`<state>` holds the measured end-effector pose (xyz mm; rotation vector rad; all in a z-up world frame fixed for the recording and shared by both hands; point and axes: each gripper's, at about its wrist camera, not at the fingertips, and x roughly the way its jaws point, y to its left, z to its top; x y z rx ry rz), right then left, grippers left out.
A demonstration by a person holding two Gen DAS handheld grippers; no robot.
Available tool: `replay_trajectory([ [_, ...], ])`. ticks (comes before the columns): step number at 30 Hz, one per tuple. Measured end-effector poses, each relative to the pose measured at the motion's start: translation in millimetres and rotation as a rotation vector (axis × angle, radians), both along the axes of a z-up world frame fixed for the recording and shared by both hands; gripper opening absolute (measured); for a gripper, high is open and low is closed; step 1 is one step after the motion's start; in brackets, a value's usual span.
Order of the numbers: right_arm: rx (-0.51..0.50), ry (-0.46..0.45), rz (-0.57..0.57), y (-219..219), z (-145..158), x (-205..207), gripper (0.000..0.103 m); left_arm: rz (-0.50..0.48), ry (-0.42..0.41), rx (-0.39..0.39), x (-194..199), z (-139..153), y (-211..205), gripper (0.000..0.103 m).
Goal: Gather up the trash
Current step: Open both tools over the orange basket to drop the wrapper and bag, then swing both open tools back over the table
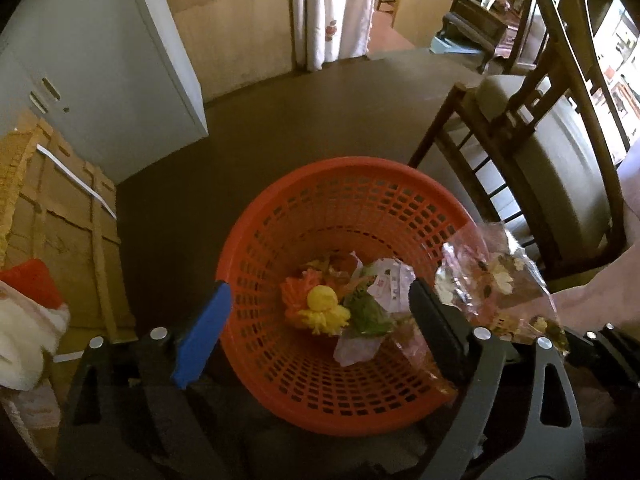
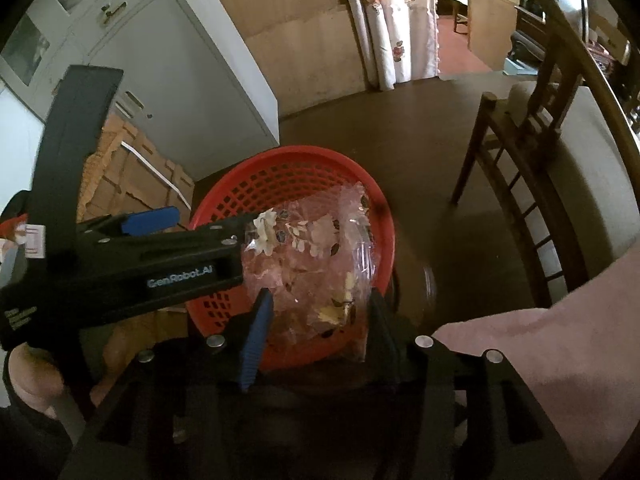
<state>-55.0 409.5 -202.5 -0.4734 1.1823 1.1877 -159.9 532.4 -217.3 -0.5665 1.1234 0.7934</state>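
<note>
Right wrist: wrapper [image 2: 316, 264] between right claw [image 2: 316, 320] fingers.

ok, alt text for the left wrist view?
An orange basket on a dark floor holds crumpled trash, framed by the open left gripper. A clear floral wrapper hangs at the basket's right rim; a wooden chair stands beyond.

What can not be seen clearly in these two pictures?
- Left wrist view: the near wall of the red basket is hidden behind the left gripper.
- Right wrist view: the basket's contents are covered by the clear flowered bag between the right gripper's jaws; whether the pads press on it cannot be told.
- Right wrist view: a round shape beside the basket is too blurred to name.
- Both views: the chair is cut off by the edge.
</note>
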Motion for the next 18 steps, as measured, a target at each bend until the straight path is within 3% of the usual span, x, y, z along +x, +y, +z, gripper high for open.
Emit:
replay_trajectory([
  [3, 0.017, -0.003, 0.006, -2, 3, 3, 0.058, -0.008, 0.015, -0.008, 3, 0, -2, 0.09],
  [13, 0.085, 0.086, 0.093, 1, 8, -4, 0.058, 0.054, 0.018, 0.014, -12, 17, 2, 0.091],
  [18, 0.11, 0.06, 0.075, -19, 27, 5, 0.058, 0.069, 0.005, 0.013, -15, 25, 1, 0.091],
])
